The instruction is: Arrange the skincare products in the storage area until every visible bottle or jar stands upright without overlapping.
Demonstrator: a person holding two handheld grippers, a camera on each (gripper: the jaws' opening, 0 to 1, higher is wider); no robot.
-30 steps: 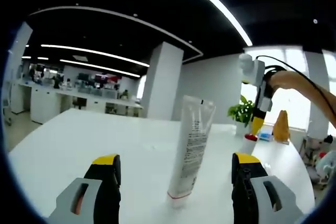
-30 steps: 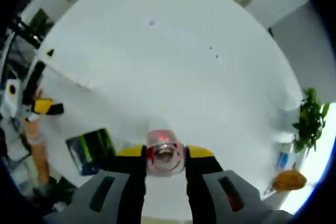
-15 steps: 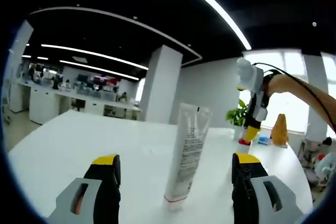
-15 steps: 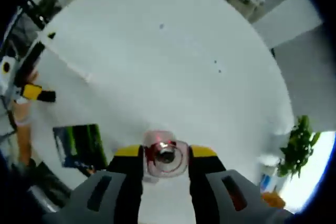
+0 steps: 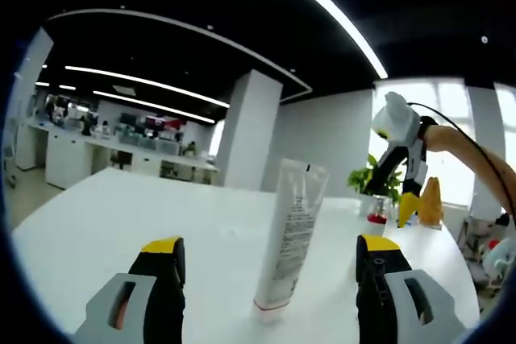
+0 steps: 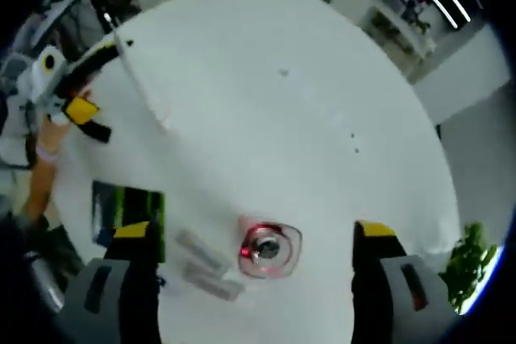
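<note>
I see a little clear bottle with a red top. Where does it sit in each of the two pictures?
Left gripper view: the small red-topped bottle stands far right on the white table, under the right gripper.
Right gripper view: seen from above, low centre, between the open jaws.
Shared landmark: the green plant.

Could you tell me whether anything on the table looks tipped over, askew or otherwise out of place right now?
Nothing stands out. The white tube stands on its cap on the white table, leaning slightly, between the open jaws of the left gripper. The small red-topped bottle stands upright between the open jaws of the right gripper. No spill shows.
</note>
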